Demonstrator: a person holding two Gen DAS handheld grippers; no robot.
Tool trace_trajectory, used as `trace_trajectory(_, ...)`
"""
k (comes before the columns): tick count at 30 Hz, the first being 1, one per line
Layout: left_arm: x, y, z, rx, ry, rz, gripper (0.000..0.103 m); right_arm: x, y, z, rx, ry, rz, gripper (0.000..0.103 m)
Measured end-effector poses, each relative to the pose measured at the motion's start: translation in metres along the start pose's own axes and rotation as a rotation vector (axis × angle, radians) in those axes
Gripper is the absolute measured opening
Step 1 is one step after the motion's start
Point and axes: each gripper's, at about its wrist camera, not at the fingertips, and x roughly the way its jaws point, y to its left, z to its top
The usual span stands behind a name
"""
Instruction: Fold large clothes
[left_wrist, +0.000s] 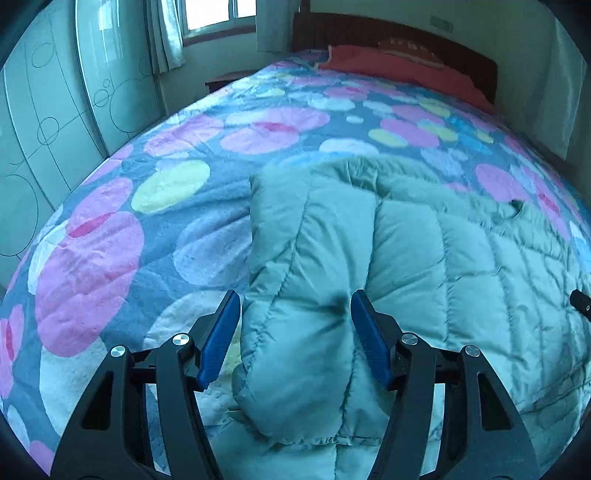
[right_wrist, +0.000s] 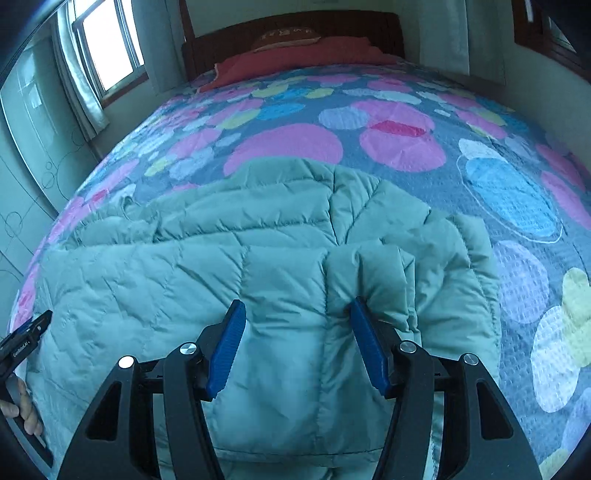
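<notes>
pale green quilted puffer jacket (right_wrist: 280, 266) lies spread on the grey bedspread with pink, blue and yellow circles (left_wrist: 155, 229), one sleeve (left_wrist: 306, 258) folded alongside. left gripper (left_wrist: 291, 332) spread wide astride that sleeve; right gripper (right_wrist: 297, 336) wide over the body, perhaps touching fabric.

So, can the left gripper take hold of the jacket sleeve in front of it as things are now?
Probably yes. The left gripper is open, and the folded sleeve of the green jacket already lies between its fingers on the bed. Nothing covers the sleeve or stands in the way.
</notes>
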Motion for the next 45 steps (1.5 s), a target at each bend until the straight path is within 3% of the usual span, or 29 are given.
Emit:
trace_trajectory(3, -0.011, -0.007, 0.009, -0.01, -0.059, -0.032, 0.063, 0.011, 0.012, 0.009, -0.027, 0.004, 0.004, 0.059)
trace_trajectory(6, 0.017, -0.018, 0.01, 0.026, 0.028, -0.027, 0.063, 0.045, 0.018, 0.006, -0.031, 0.104, 0.023, 0.063)
trace_trajectory(7, 0.027, -0.018, 0.007, 0.029, 0.075, -0.012, 0.063, 0.045, 0.02, 0.005, -0.048, 0.089, 0.012, 0.064)
trace_trajectory(14, -0.01, -0.003, -0.009, -0.069, 0.008, -0.122, 0.063, -0.005, 0.033, -0.018, -0.074, 0.019, 0.018, 0.064)
trace_trajectory(16, 0.003, -0.012, -0.017, -0.035, 0.058, -0.135, 0.064, 0.013, 0.035, -0.03, -0.086, 0.089, 0.025, 0.066)
trace_trajectory(19, 0.007, -0.023, -0.025, 0.052, 0.042, -0.082, 0.064, 0.008, 0.034, -0.036, -0.095, 0.068, 0.022, 0.066)
trace_trajectory(21, -0.007, -0.017, -0.025, 0.04, 0.038, -0.106, 0.064, -0.01, 0.028, -0.037, -0.061, 0.053, 0.053, 0.066)
trace_trajectory(27, -0.058, 0.038, -0.051, -0.108, 0.035, -0.12, 0.064, -0.067, -0.006, -0.064, 0.004, 0.022, 0.044, 0.066)
trace_trajectory(37, -0.137, 0.141, -0.164, -0.425, 0.144, -0.045, 0.064, -0.159, -0.11, -0.177, 0.238, 0.079, -0.04, 0.066)
trace_trajectory(45, -0.2, 0.16, -0.244, -0.627, 0.201, -0.142, 0.064, -0.206, -0.14, -0.256, 0.454, 0.106, 0.07, 0.066)
